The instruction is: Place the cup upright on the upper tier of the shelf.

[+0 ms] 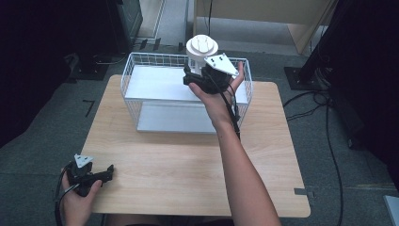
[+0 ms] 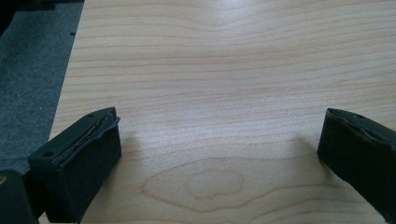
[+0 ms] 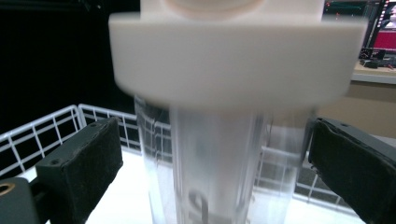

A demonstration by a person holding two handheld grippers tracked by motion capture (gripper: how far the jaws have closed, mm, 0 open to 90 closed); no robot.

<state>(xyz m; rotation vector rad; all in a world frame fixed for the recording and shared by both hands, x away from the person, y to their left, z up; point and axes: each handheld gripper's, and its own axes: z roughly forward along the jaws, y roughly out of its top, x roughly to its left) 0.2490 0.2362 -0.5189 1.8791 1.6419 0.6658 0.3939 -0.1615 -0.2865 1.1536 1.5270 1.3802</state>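
Clear bottle (image 3: 212, 163), white cap (image 3: 233, 56)

The clear bottle (image 3: 212, 168) (broad white cap (image 1: 202, 46)) stands upright inside the wire basket (image 1: 141, 66).

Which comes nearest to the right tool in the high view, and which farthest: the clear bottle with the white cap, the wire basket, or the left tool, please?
1. Clear bottle with the white cap: between the right tool's open jaws.
2. Wire basket: directly beneath and around that tool, at the table's far side.
3. Left tool: at the near left corner, farthest.
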